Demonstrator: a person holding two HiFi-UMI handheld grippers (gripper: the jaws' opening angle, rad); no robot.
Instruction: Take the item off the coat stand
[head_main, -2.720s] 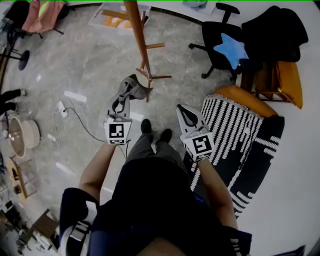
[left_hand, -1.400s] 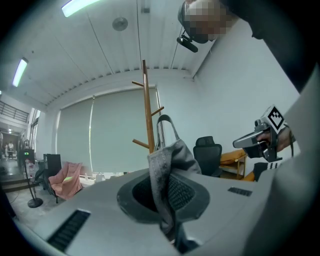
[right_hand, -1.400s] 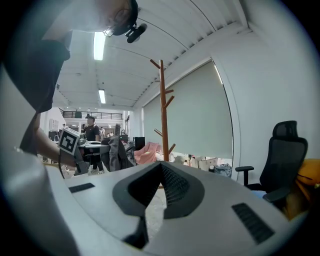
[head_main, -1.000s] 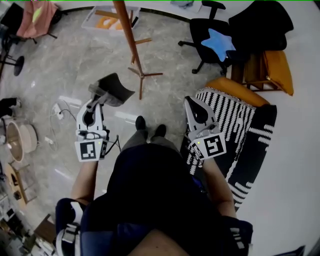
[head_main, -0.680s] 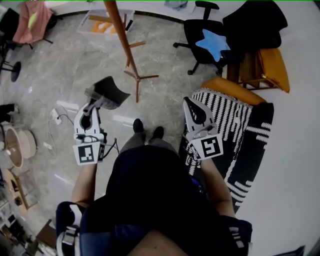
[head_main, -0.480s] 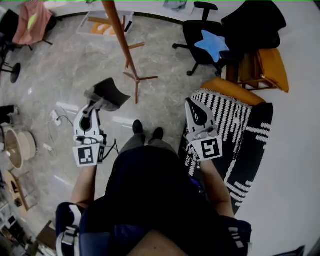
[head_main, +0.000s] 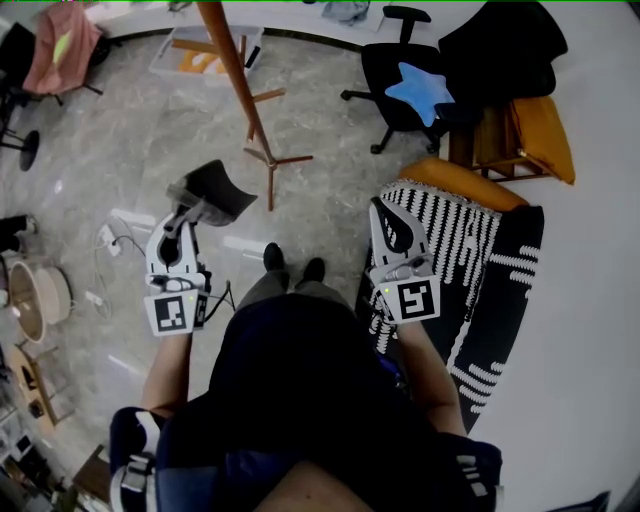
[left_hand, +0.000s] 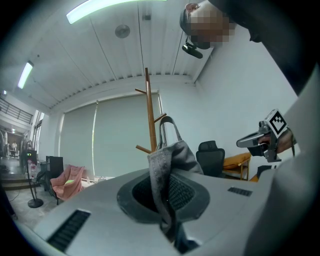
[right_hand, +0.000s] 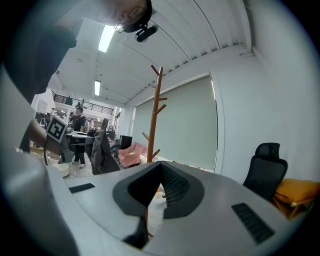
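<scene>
A wooden coat stand (head_main: 240, 90) rises from the floor ahead of me, its pegs bare in the left gripper view (left_hand: 148, 115) and the right gripper view (right_hand: 157, 115). A grey cloth bag (head_main: 215, 190) hangs from my left gripper (head_main: 186, 208), well left of the stand and clear of it. That gripper is shut on the bag's fabric (left_hand: 167, 165), which is pinched between the jaws with a handle loop standing above. My right gripper (head_main: 384, 210) is held level over the striped cover, shut with nothing in it (right_hand: 160, 167).
A black office chair with a blue star cushion (head_main: 425, 90) stands right of the stand. A black-and-white striped cover (head_main: 480, 260) lies over a seat at my right, beside an orange chair (head_main: 545, 140). Cables (head_main: 120, 235) and a round pot (head_main: 45, 300) lie at left.
Since the oldest frame my left gripper has carried the bag left, away from the stand's base. Over the last second both grippers have hardly moved; the right one has rolled slightly.
</scene>
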